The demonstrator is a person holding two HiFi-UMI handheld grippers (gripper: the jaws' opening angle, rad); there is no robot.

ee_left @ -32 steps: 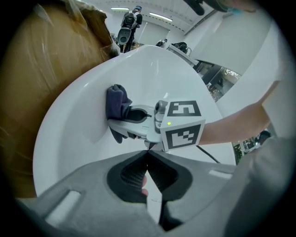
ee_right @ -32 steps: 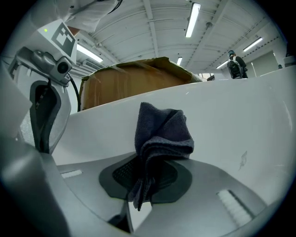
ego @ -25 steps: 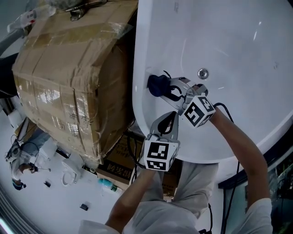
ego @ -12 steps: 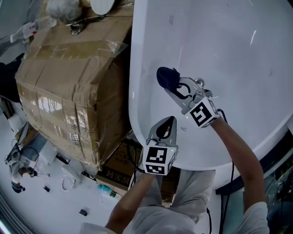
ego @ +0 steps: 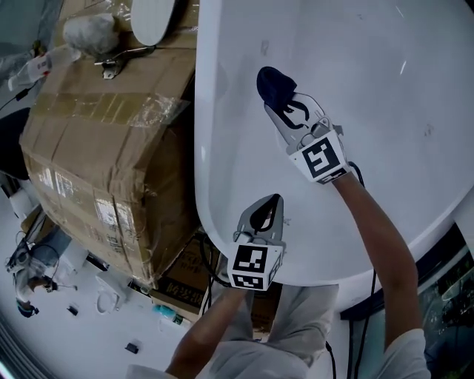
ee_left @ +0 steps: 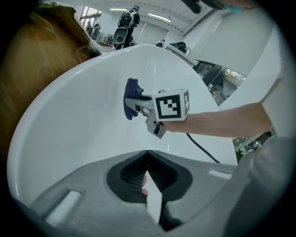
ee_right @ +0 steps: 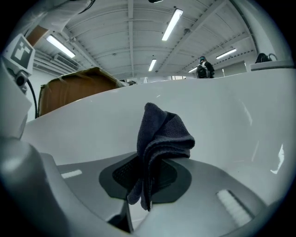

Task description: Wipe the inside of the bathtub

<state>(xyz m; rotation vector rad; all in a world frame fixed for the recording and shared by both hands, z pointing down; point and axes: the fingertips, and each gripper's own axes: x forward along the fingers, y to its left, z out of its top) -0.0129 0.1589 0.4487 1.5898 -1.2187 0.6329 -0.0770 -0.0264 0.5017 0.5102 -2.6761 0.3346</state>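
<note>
A white oval object lies atop a taped cardboard box.

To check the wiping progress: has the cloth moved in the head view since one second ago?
Yes. The cloth moved inward and up the view, away from the tub rim.

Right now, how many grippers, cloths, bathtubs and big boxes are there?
grippers: 2, the left gripper and the right gripper
dark cloth: 1
bathtub: 1
cardboard box: 1
Total: 5
</note>
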